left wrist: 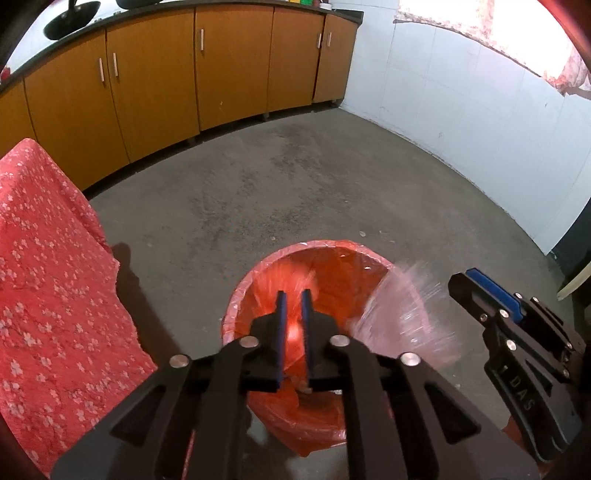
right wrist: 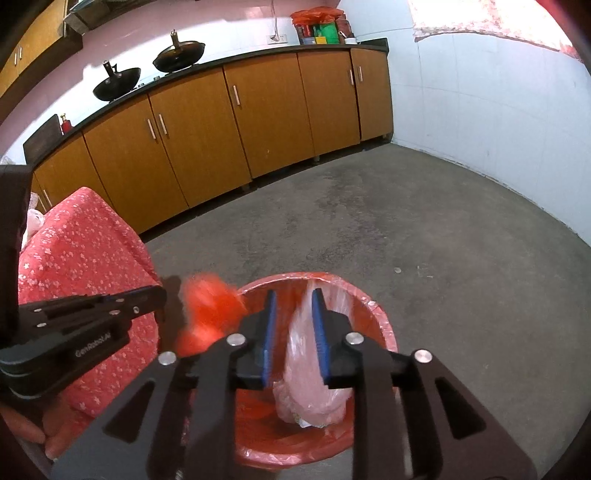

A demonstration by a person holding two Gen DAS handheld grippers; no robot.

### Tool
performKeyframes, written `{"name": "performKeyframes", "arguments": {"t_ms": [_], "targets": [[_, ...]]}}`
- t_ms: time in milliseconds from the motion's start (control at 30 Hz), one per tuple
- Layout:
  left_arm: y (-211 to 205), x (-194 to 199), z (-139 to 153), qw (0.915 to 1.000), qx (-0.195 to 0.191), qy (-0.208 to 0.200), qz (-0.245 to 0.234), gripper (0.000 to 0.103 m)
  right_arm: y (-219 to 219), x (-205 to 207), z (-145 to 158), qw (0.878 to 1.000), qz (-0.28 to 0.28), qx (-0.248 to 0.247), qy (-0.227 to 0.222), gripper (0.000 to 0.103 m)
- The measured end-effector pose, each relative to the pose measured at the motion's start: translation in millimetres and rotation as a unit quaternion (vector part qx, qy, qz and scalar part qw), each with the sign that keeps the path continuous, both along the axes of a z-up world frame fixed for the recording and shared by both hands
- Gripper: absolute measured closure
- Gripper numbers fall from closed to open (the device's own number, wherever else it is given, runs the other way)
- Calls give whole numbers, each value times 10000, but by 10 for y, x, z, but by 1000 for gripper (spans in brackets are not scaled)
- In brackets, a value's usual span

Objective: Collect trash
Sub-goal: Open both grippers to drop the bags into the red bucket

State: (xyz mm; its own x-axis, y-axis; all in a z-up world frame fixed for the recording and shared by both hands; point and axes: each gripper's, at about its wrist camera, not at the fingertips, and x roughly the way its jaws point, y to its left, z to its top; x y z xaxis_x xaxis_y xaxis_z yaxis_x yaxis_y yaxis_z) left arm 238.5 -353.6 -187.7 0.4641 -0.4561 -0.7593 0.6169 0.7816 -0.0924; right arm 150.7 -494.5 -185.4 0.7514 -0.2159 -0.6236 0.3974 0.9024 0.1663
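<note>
In the left wrist view, the left gripper point(left wrist: 294, 325) hangs over the red-lined trash bin point(left wrist: 258, 280) on the concrete floor point(left wrist: 295, 184), its pads clamped on a blurred orange bag point(left wrist: 293, 334). In the right wrist view, the right gripper point(right wrist: 295, 332) pinches a clear plastic bag point(right wrist: 314, 391) above the bin, beside the floral cloth point(right wrist: 85, 254).

Grey concrete floor point(left wrist: 295, 177); orange cabinets point(right wrist: 229, 125) under dark countertop point(right wrist: 258, 53); white tiled wall point(left wrist: 461, 92); bright curtained window point(left wrist: 480, 22).
</note>
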Motion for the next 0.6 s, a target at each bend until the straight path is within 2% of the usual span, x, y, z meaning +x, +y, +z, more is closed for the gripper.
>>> {"name": "performKeyframes", "arguments": {"t_ms": [33, 100, 167, 233, 300, 367, 467, 600], "targets": [[24, 2, 19, 10000, -32, -3, 30, 85, 8, -3, 12, 10000, -3, -22, -3, 82], [86, 1, 84, 9999, -102, -48, 113, 72, 17, -18, 48, 10000, -18, -64, -21, 79], [144, -2, 157, 9997, -166, -101, 173, 70, 31, -38, 108, 9999, -50, -108, -74, 70], [236, -8, 256, 9992, -271, -116, 258, 68, 54, -74, 188, 9997, -66, -185, -135, 67], [364, -16, 380, 9983, -407, -151, 389, 63, 84, -91, 272, 9994, -64, -257, -201, 58], [500, -35, 499, 9971, -535, -210, 501, 57, 126, -103, 382, 9992, -35, -278, -302, 54], [746, -97, 692, 9948, -698, -329, 665, 50, 243, -92, 547, 9984, 114, -319, -457, 45], [1136, -222, 925, 9909, -780, -587, 926, 40, 543, 8, 818, 9954, 516, -446, -680, 37]]}}
